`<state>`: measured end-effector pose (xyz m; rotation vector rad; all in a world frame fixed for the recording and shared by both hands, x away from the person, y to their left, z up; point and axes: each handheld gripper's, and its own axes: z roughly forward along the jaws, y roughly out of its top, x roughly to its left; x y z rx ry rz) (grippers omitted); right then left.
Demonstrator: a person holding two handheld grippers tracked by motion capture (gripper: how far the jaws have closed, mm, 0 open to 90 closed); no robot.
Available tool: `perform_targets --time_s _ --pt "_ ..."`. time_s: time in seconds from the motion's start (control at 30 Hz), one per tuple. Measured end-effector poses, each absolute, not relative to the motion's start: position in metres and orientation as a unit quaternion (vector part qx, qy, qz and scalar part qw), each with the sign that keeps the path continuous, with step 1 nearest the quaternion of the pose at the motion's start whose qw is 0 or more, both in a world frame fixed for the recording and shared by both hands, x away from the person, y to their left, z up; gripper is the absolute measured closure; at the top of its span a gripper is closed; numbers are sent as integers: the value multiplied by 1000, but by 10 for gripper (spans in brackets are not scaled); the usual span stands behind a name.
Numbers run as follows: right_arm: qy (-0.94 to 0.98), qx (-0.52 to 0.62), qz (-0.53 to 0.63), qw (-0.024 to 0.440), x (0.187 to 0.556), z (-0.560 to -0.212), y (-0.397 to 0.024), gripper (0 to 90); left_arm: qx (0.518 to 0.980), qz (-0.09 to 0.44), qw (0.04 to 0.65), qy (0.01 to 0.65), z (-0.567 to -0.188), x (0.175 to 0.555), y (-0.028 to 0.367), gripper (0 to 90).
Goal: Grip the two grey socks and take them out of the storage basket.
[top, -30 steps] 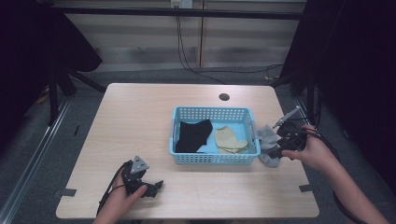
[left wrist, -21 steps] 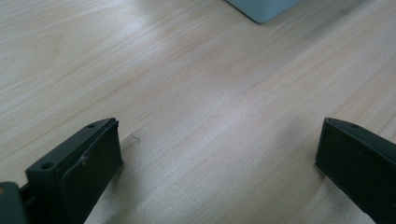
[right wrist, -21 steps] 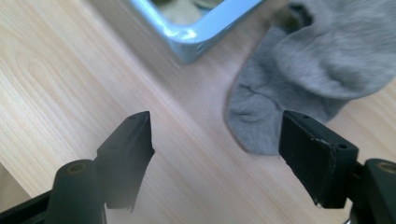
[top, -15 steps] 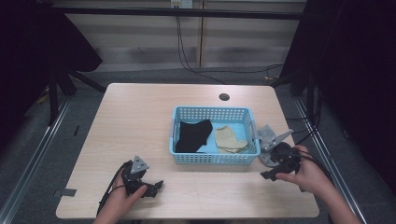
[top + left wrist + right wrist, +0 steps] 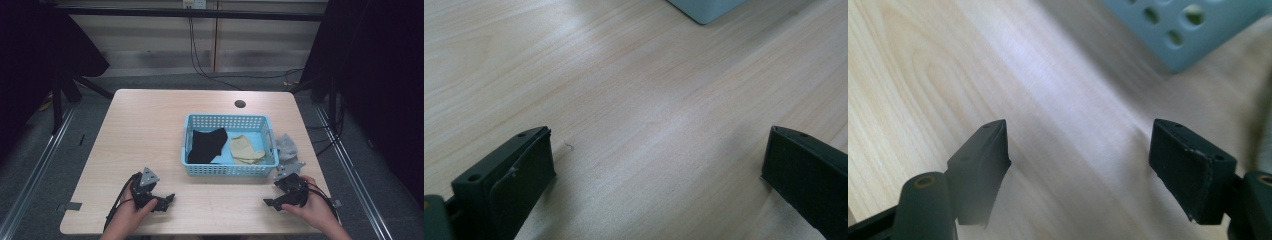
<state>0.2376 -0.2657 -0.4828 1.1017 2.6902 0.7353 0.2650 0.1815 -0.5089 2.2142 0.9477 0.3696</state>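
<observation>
Black sock [image 5: 206, 144] and beige sock [image 5: 245, 149] lie in the blue basket [image 5: 227, 170]; grey sock [image 5: 286, 147] remains outside, beyond the right gripper [image 5: 272, 202]. Both grippers' jaws wide open, empty, over bare tabletop [image 5: 150, 120]; left gripper [image 5: 165, 202] idle.

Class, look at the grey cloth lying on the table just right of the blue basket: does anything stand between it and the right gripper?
Nothing visible does. The grey cloth lies on the table beside the blue basket. The right gripper, jaws open and empty, sits nearer the person, with bare table between; its jaws, though, point away from the cloth.
</observation>
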Motion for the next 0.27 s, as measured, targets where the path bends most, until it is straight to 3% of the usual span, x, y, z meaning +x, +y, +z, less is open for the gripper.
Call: perform_targets --time_s 0.27 --pt "887 360 273 94 232 -491 -268 191 851 141 348 368 -509 263 181 0"
